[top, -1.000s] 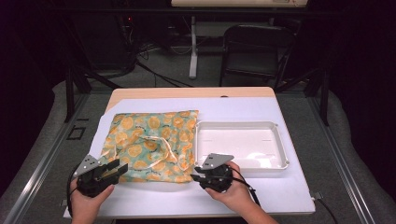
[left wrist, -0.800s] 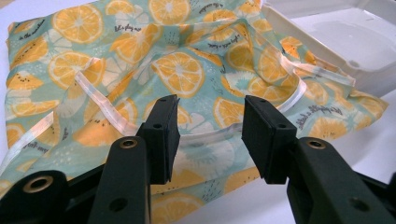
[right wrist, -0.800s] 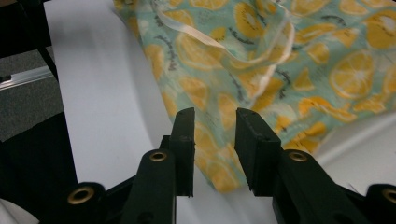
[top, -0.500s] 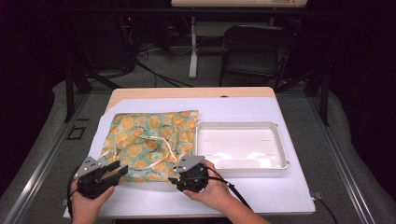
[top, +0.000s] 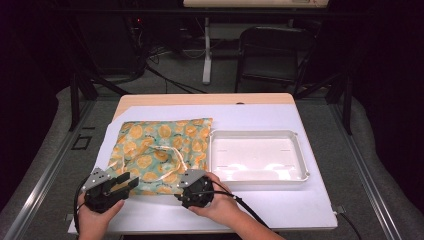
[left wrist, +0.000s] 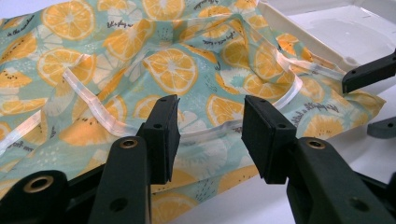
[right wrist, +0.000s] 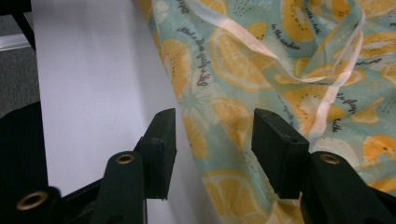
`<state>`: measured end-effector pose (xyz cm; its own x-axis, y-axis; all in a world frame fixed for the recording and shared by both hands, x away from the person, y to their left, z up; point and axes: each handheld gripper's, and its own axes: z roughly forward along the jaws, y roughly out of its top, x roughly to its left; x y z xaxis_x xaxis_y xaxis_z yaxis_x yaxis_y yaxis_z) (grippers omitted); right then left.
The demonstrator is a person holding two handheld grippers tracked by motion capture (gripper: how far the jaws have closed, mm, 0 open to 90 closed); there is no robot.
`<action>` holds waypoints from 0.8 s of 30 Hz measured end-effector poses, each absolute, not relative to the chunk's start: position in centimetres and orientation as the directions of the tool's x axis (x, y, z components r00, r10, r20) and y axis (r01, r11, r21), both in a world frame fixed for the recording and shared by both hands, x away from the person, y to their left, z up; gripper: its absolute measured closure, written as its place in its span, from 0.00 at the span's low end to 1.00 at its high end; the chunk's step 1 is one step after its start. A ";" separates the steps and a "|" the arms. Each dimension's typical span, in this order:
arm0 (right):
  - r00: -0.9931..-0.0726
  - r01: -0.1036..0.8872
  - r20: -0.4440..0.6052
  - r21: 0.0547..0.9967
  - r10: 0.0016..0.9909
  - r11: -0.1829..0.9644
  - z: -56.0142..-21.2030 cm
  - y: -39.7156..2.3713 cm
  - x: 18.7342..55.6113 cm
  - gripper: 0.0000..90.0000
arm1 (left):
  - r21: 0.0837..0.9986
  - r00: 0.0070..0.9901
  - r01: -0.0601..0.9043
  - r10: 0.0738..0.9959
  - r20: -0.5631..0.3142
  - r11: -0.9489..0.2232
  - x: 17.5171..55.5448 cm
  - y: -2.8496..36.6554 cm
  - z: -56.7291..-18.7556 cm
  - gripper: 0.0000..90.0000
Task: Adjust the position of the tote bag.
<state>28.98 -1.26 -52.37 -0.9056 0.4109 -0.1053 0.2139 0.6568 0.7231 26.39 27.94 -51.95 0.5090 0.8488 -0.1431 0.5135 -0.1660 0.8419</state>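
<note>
Beside the white tray (top: 257, 161), on its left and touching its wall, the orange-print cloth (top: 160, 150) is lying flat on the white table cover (top: 280, 205), its pale ribbon trim (top: 172, 155) looping across the middle. At the cloth's near edge, away from the tray, the left gripper (top: 124, 181) is hovering with its jaws spread apart, nothing between the pads. The right gripper (top: 186, 186) is sitting at the cloth's near corner closest to the tray; its jaws have just been opening and are standing wide, straddling the cloth's edge (right wrist: 187, 116) without pressing on it.
</note>
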 end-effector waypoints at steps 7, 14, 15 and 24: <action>-0.907 0.190 -0.141 0.704 0.396 0.685 -53.1 -0.5 29.0 0.54 | 0.841 0.507 0.515 0.850 -0.142 -0.166 26.4 28.0 -52.0 0.62; -0.901 0.196 -0.154 0.691 0.406 0.696 -53.5 0.0 29.3 0.62 | 0.841 0.507 0.514 0.850 -0.140 -0.168 26.4 27.9 -52.0 0.61; -0.901 0.196 -0.154 0.691 0.406 0.696 -53.5 0.0 29.3 0.62 | 0.841 0.507 0.514 0.850 -0.140 -0.168 26.4 27.9 -52.0 0.61; -0.899 0.201 -0.150 0.692 0.411 0.694 -53.3 -0.1 29.4 0.87 | 0.841 0.510 0.514 0.848 -0.142 -0.168 26.4 27.8 -52.1 0.61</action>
